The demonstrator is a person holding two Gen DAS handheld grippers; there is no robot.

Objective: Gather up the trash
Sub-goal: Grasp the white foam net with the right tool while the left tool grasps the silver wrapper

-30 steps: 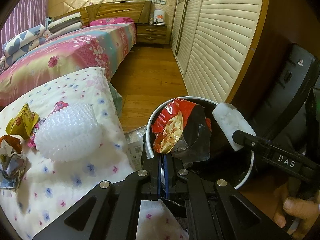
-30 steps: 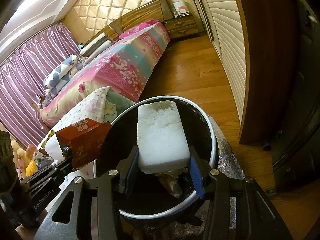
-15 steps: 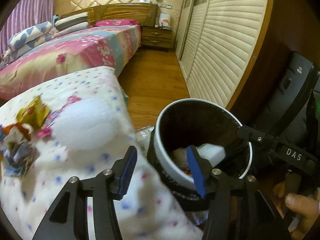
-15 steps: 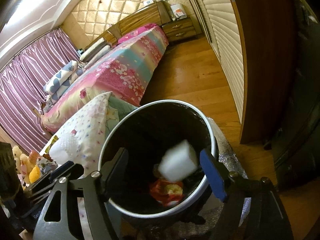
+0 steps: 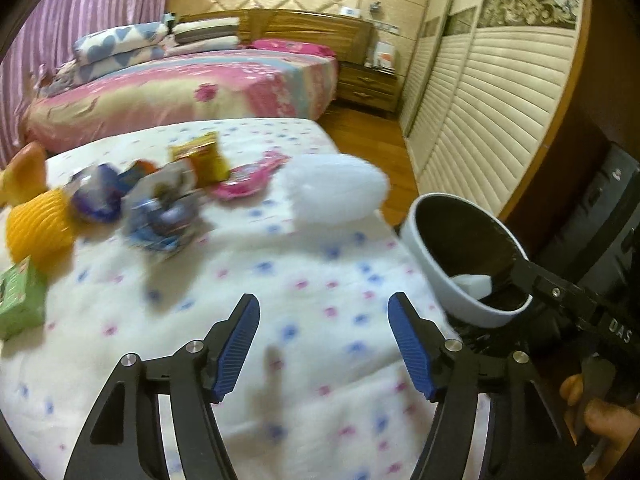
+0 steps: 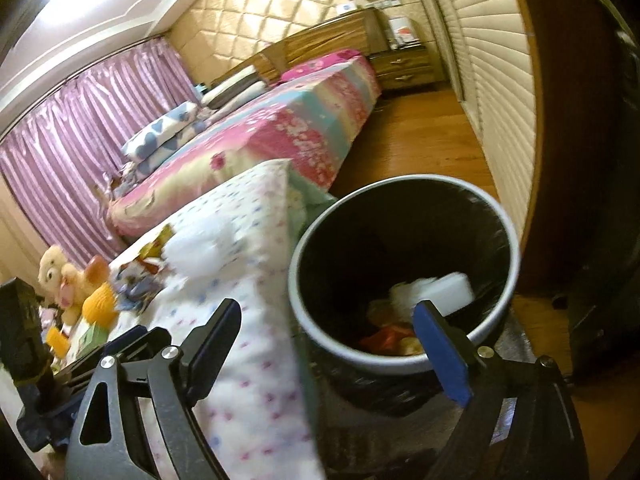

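A white bin with a black liner (image 5: 440,248) (image 6: 316,320) stands on the floor beside the dotted white cover (image 5: 304,292). In it lie a white foam block (image 6: 452,286) and a red snack bag (image 6: 384,338). My left gripper (image 5: 323,332) is open and empty over the cover. My right gripper (image 6: 340,344) is open and empty at the bin's near rim. On the cover lie a white bubble-wrap wad (image 5: 332,188), a pink wrapper (image 5: 244,180), a yellow packet (image 5: 202,160) and crumpled blue-silver wrappers (image 5: 160,212).
A green box (image 5: 18,300), a yellow ribbed object (image 5: 38,228) and plush toys (image 6: 60,284) sit at the cover's left. A bed (image 5: 180,88) lies beyond. Louvred wardrobe doors (image 5: 492,120) and a dark case (image 5: 600,240) stand at the right.
Both grippers opened and dropped the red snack bag and the foam block into the bin. The left gripper then swung left over the cover; the right drew back left of the bin.
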